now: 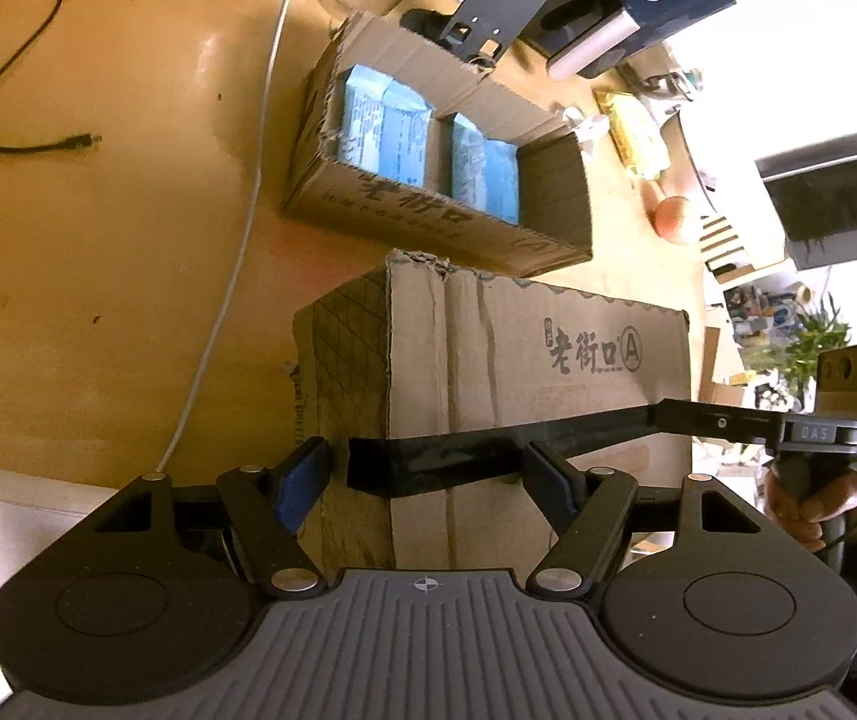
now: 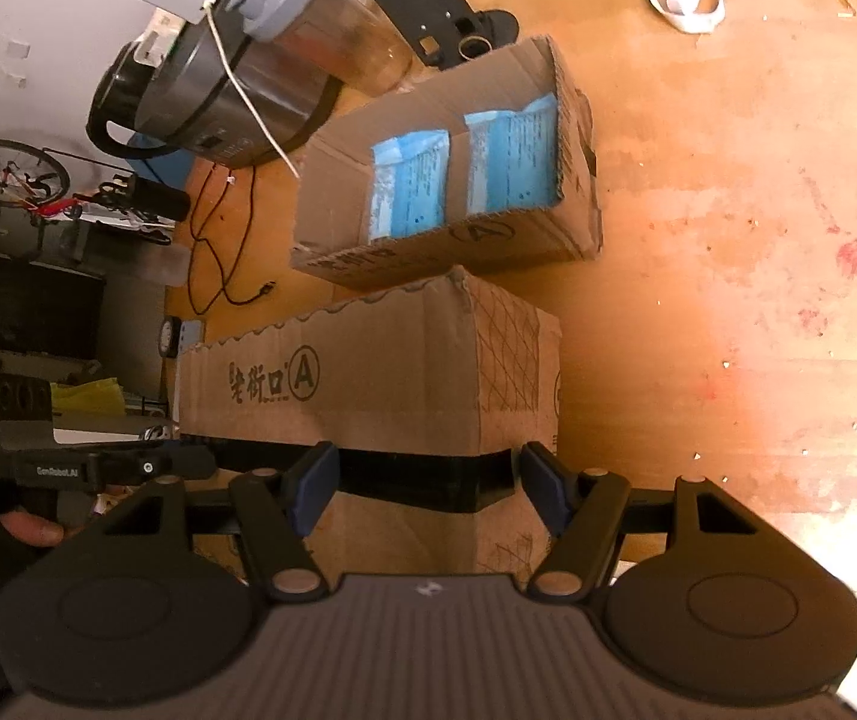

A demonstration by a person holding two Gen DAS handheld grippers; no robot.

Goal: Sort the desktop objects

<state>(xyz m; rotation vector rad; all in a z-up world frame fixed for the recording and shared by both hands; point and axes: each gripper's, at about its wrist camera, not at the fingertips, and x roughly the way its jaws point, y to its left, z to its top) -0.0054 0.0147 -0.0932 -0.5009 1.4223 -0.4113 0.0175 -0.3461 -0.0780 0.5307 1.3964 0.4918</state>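
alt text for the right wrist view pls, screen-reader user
The right gripper, jaws open, faces the corner of a closed cardboard box on a wooden desk. Behind it sits an open cardboard box holding blue packets; the left gripper reaches in from the left.

Both wrist cameras are facing, close up, opposite ends of one cardboard box [image 1: 536, 372] [image 2: 368, 384], sharing it.

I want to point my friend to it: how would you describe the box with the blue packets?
On the orange-brown wooden desk stand two brown cardboard boxes. Just beyond the closed box with the black tape band, which is nearest the tongs, lies the open-topped cardboard box. It alone shows two light-blue printed packets side by side inside.
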